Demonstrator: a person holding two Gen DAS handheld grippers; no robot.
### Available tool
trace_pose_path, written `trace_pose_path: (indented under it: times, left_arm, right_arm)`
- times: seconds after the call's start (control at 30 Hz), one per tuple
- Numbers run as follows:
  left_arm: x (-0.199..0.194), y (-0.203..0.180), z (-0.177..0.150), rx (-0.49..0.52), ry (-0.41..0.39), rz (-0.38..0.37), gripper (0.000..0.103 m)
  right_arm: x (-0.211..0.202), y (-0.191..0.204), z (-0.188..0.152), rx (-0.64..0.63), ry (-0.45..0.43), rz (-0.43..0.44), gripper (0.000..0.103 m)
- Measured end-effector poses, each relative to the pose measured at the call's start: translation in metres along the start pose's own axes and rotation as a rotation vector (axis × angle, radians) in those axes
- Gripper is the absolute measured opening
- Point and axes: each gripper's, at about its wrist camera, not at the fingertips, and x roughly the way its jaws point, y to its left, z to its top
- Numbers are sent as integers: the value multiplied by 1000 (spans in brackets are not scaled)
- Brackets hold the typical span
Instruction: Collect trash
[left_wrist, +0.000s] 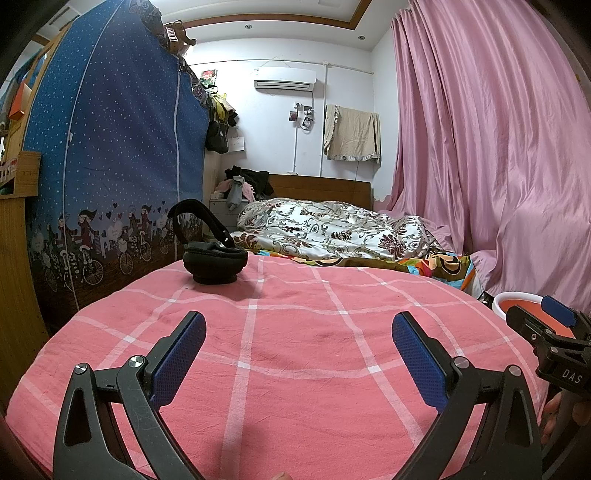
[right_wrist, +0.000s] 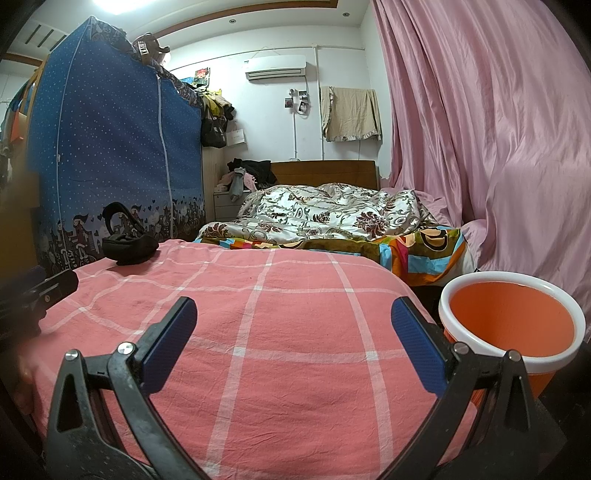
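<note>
At the bed's right edge stands your orange bin (right_wrist: 511, 325), white-rimmed; both your left gripper (left_wrist: 298, 352) and right gripper (right_wrist: 293, 339) hover with jaws spread over the pink checked sheet (right_wrist: 288, 332).

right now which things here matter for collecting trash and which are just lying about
For the job:
- orange bin, beside the bed
- left gripper, open
- right gripper, open

Lying about:
- black pouch on the pink sheet
- floral quilt
- clothes pile

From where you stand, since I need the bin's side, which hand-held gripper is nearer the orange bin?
The right hand-held gripper: the orange bin sits just beside its right finger, while the left hand-held gripper is farther away over the pink checked cloth.
</note>
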Motion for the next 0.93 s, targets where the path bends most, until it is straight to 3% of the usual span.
trace_pose_path:
  times: [0.93]
  left_arm:
    - [1, -1, 2, 8, 7, 27, 99]
  right_arm:
    - [-1, 2, -5, 2, 7, 0, 103]
